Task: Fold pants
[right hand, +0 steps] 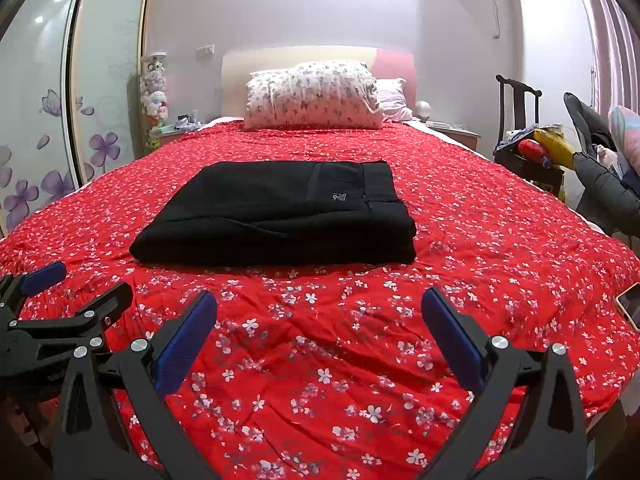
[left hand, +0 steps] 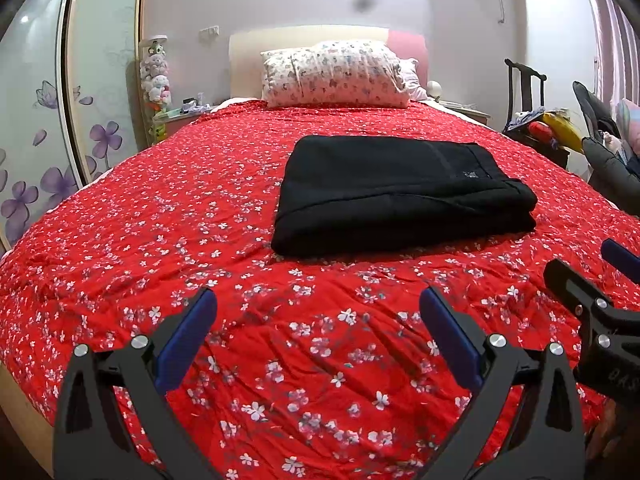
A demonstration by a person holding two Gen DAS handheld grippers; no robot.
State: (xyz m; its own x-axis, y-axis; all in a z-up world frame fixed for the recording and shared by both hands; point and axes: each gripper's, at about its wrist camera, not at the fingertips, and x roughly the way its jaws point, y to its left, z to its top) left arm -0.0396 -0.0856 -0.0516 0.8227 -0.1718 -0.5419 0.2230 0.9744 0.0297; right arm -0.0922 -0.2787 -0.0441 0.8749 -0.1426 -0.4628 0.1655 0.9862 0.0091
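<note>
Black pants (left hand: 400, 192) lie folded into a thick rectangle on the red flowered bedspread (left hand: 200, 220), also in the right wrist view (right hand: 280, 216). My left gripper (left hand: 318, 312) is open and empty, held above the bedspread near the foot of the bed, well short of the pants. My right gripper (right hand: 319, 312) is also open and empty, beside the left one. The right gripper shows at the right edge of the left wrist view (left hand: 592, 280); the left gripper shows at the left edge of the right wrist view (right hand: 72, 284).
A flowered pillow (left hand: 334, 74) leans on the headboard. A wardrobe with purple flower doors (left hand: 48, 120) stands left. A chair with clothes and toys (left hand: 552, 128) stands right. A phone (right hand: 630, 306) lies at the bed's right edge.
</note>
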